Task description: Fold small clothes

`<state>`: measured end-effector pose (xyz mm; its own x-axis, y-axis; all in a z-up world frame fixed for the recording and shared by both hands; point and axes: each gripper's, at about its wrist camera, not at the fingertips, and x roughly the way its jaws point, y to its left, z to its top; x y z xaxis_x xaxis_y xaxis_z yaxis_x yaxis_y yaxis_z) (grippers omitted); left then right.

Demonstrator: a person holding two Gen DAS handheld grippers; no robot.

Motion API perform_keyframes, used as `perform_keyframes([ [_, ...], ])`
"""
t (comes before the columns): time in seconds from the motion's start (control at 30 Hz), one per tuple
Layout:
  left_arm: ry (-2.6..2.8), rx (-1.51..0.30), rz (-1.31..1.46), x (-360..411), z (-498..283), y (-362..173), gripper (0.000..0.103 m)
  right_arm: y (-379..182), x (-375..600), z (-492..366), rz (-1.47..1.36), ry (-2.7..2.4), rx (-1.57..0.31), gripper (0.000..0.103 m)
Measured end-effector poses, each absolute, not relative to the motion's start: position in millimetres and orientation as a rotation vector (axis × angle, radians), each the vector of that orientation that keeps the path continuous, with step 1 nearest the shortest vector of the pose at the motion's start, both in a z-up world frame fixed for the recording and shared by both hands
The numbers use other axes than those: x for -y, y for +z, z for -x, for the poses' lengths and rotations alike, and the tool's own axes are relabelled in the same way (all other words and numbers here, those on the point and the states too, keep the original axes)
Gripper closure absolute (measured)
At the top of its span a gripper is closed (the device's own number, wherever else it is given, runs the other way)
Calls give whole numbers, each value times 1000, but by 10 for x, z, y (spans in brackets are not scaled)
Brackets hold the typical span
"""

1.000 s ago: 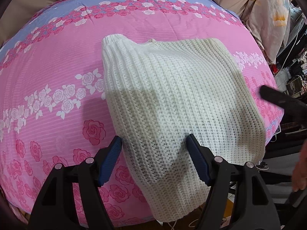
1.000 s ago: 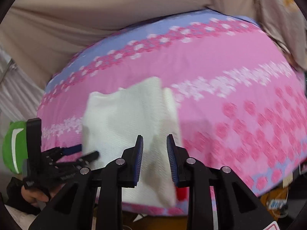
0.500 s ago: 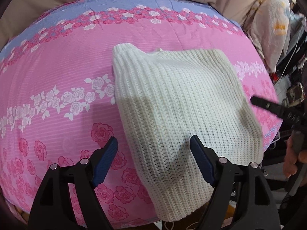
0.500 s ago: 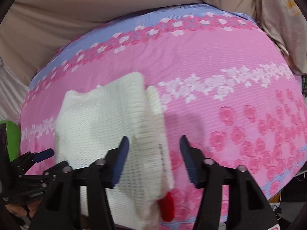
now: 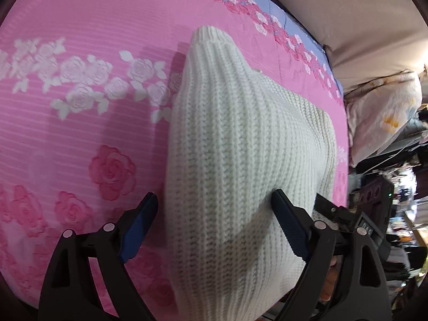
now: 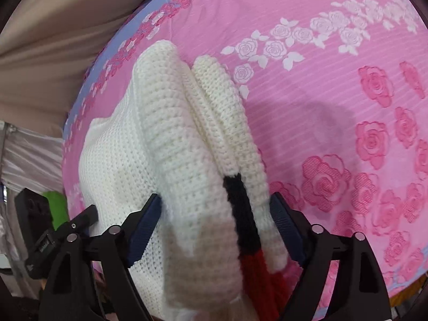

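Observation:
A white ribbed knit sweater [image 5: 240,144] lies folded on the pink rose bedsheet [image 5: 80,133]. My left gripper [image 5: 214,208] is open, its fingers straddling the sweater's near left edge close above it. In the right wrist view the sweater [image 6: 174,160] shows stacked folded layers with a black and red stripe [image 6: 240,214] at its near edge. My right gripper [image 6: 216,208] is open, its fingers on either side of that near right edge. Whether either gripper touches the knit I cannot tell.
The sweater hangs a little over the bed's near edge. A beige headboard [image 5: 347,13] runs along the far side. A pale floral pillow [image 5: 382,117] and room clutter lie off the right side. A green object [image 6: 56,208] sits low on the left.
Both grippers have moved forward and down onto the sweater's near edge. The right gripper opened wide from nearly shut and now straddles the folded layers.

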<state>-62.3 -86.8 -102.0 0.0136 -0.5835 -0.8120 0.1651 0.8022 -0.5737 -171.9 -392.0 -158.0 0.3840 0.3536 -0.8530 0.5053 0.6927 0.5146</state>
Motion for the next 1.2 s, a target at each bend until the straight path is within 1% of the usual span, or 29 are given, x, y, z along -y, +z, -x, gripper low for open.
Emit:
perform_keyframes([
  [0.07, -606, -1456, 384, 915, 621, -1048, 18, -1585, 3923, 1704, -866, -91, -1202, 15],
  [0.1, -618, -1463, 373, 967, 621, -1035, 26, -1581, 3919, 1692, -858, -80, -1201, 17],
  [0.13, -627, -1469, 347, 1027, 630, -1013, 29, -1578, 3919, 1696, -854, -76, -1195, 26],
  [0.17, -624, -1461, 324, 1080, 646, -970, 38, -1569, 3921, 1702, -852, -73, -1190, 37],
  [0.2, -638, -1447, 293, 1131, 657, -888, 44, -1575, 3950, 1685, -874, -45, -1184, 57],
  [0.23, -656, -1432, 264, 1180, 668, -803, 55, -1577, 3979, 1704, -931, -28, -1170, 62],
  [0.27, -675, -1418, 240, 1223, 675, -705, 60, -1553, 4025, 1703, -942, -32, -1167, 64],
  [0.33, -736, -1383, 239, 1288, 695, -456, 63, -1388, 4007, 1733, -904, -43, -1145, 69],
  [0.43, -836, -1319, 246, 1406, 732, 7, 63, -1033, 4041, 1833, -919, -38, -1074, 70],
  [0.57, -995, -1157, 204, 1570, 806, 817, 63, -239, 4160, 2062, -860, -62, -940, 70],
  [0.67, -1114, -965, 175, 1578, 848, 1623, 63, 400, 4270, 2222, -811, -71, -815, 70],
  [0.73, -1153, -851, 165, 1516, 861, 2052, 62, 933, 4301, 2315, -765, -63, -694, 70],
  [0.83, -1184, -647, 148, 1285, 870, 2765, 61, 1642, 4205, 2309, -682, -45, -519, 70],
  [0.93, -1180, -466, 129, 986, 871, 3315, 59, 2315, 3998, 2284, -566, -2, -333, 70],
  [1.0, -1166, -372, 126, 783, 844, 3610, 58, 2703, 3808, 2238, -505, 44, -221, 69],
  [1.07, -1149, -316, 127, 627, 772, 3795, 57, 2973, 3672, 2193, -468, 84, -151, 69],
  [1.13, -1119, -302, 132, 478, 653, 3886, 57, 3202, 3547, 2075, -444, 126, -95, 68],
  [1.2, -1079, -322, 139, 370, 464, 3848, 56, 3347, 3440, 1869, -427, 158, -82, 68],
])
